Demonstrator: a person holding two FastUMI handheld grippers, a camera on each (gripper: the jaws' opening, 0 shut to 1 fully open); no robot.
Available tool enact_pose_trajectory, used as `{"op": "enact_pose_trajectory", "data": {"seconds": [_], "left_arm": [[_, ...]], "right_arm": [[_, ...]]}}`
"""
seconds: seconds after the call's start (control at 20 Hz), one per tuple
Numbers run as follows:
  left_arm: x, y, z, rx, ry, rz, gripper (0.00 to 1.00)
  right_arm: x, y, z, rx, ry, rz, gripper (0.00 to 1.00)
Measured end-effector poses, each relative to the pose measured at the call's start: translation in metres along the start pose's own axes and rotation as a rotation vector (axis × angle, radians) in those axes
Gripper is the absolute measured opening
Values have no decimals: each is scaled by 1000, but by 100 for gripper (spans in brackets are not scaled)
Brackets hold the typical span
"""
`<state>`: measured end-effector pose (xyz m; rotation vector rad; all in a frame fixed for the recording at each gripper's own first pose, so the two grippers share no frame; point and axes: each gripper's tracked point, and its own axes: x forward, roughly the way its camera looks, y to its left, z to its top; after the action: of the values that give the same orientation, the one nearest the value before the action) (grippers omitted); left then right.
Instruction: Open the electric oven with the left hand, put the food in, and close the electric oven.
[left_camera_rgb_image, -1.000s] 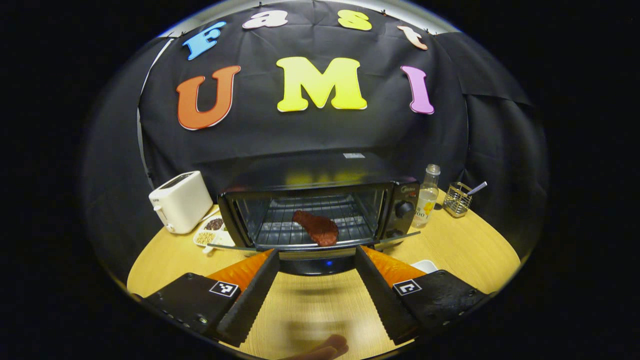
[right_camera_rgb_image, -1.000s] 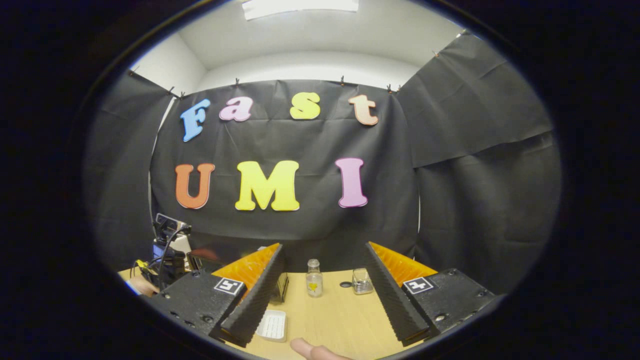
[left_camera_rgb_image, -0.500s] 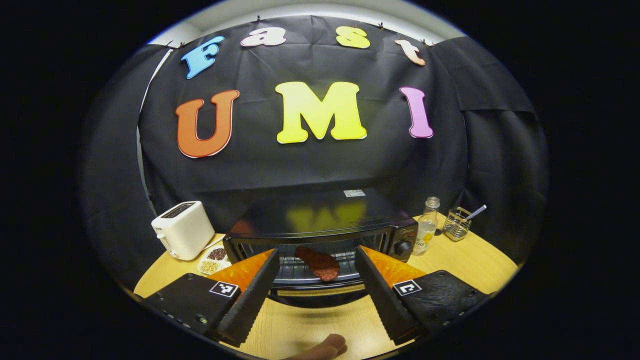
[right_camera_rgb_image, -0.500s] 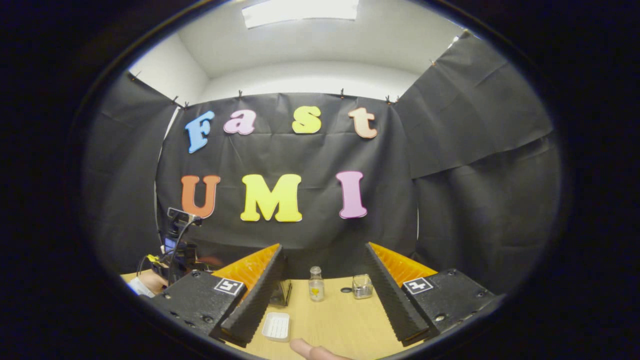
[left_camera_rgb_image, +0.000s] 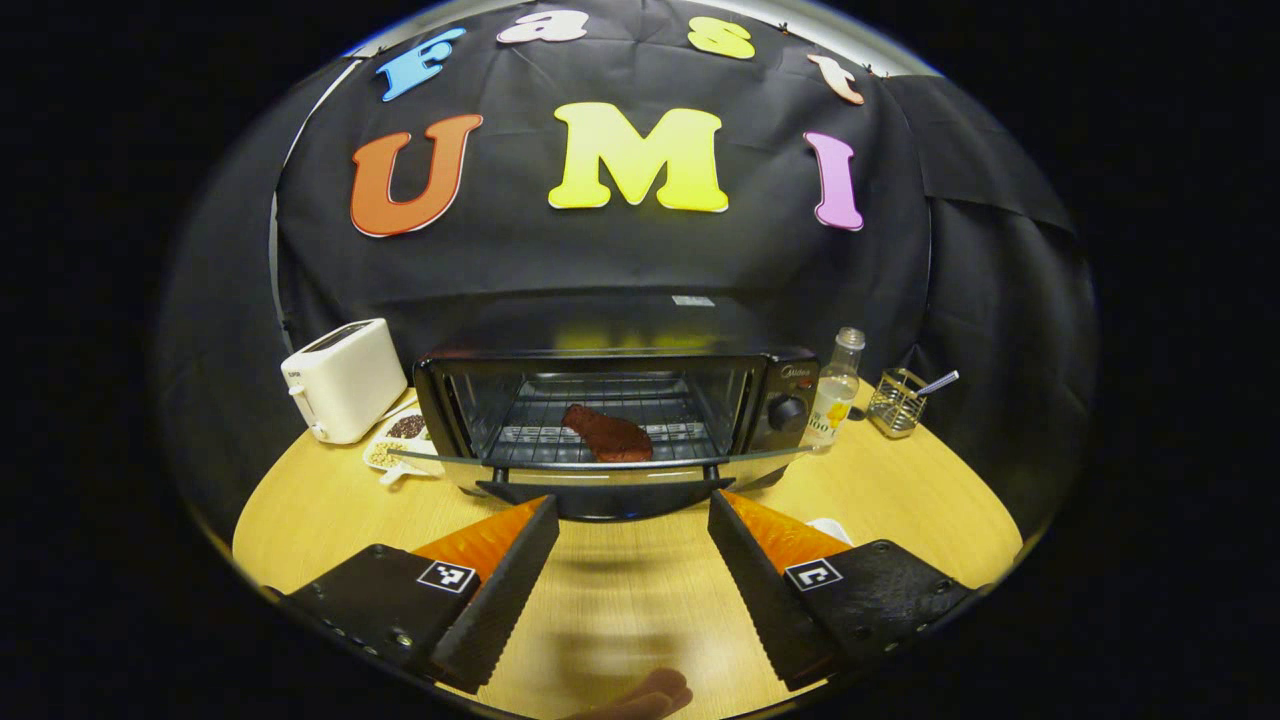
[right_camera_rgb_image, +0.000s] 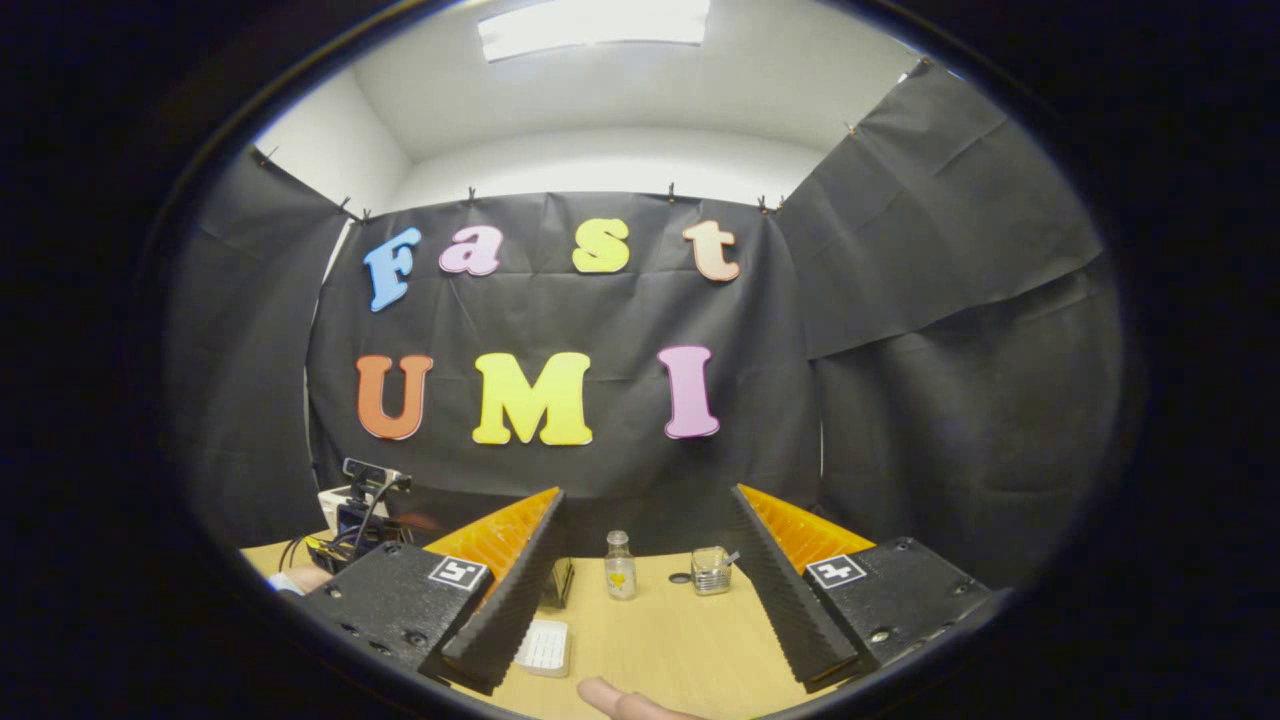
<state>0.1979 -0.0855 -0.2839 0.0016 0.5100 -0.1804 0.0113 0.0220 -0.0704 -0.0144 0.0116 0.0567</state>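
Left gripper view: left gripper (left_camera_rgb_image: 632, 525) spread empty before open oven (left_camera_rgb_image: 610, 415) holding meat (left_camera_rgb_image: 607, 435).

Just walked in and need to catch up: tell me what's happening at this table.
A person holds a two-finger gripper in each hand at a wooden table. The electric oven has its door down, and the food, a reddish-brown piece, lies on the rack inside. The left gripper hangs open in front of the door, holding nothing. The right gripper is open too, off to the side. The door isn't closed yet.
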Motion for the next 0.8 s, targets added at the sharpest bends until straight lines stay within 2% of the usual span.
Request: {"op": "enact_pose_trajectory", "data": {"seconds": [0.1, 0.2, 0.25, 0.35, 0.55, 0.6, 0.7, 0.8], "left_arm": [[9, 4, 10, 10, -44, 13, 96], [17, 3, 12, -49, -49, 0, 96], [18, 2, 15, -74, -54, -22, 97], [7, 9, 18, -99, -72, -8, 97], [-47, 11, 15, -78, -134, 17, 95], [-65, 10, 16, -73, -151, 21, 96], [-107, 4, 19, -61, -185, 29, 95], [-154, 6, 32, -42, -239, 65, 95]], "right_arm": [[-2, 1, -3, 8, 4, 2, 96], [-7, 2, -7, 18, 13, 9, 96], [-9, 4, -10, 23, 13, 15, 100], [-15, 10, -18, 22, 16, 32, 96], [-28, 27, -34, -7, 34, 62, 96], [-32, 31, -35, -9, 33, 69, 100], [-41, 35, -38, -7, 43, 69, 96], [-53, 36, -39, 2, 46, 68, 100]]}}
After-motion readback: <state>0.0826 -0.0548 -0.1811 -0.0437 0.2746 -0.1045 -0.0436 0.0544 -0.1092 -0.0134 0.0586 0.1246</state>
